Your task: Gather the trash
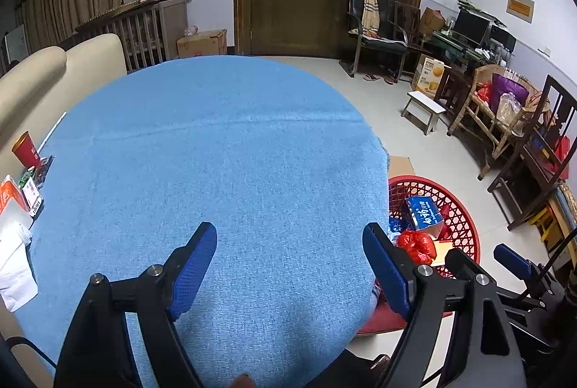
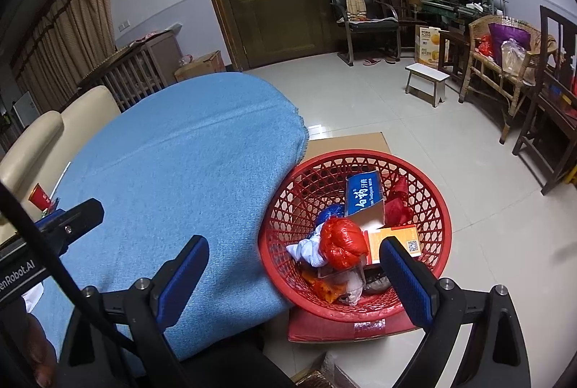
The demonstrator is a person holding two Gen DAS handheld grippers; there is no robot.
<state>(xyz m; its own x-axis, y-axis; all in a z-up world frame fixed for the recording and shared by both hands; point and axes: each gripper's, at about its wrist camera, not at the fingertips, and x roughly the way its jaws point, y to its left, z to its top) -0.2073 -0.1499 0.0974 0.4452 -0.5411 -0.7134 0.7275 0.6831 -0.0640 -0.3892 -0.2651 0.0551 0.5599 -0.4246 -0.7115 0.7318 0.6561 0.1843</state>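
- Dim, even indoor light; soft shadows.
- Small glare patch on floor tiles (image 2: 317,127).
- Heavy fisheye bending, black corners.
- Near gripper parts slightly soft.

"pork floss" stands on the yellow and white carton (image 2: 429,47) on the floor far right, by the chairs. "enrobot.ai", cut off at its start, runs along the black device (image 2: 18,276) near left. the blue box (image 2: 364,195) in the red basket (image 2: 438,243) carries white characters, too small to read.
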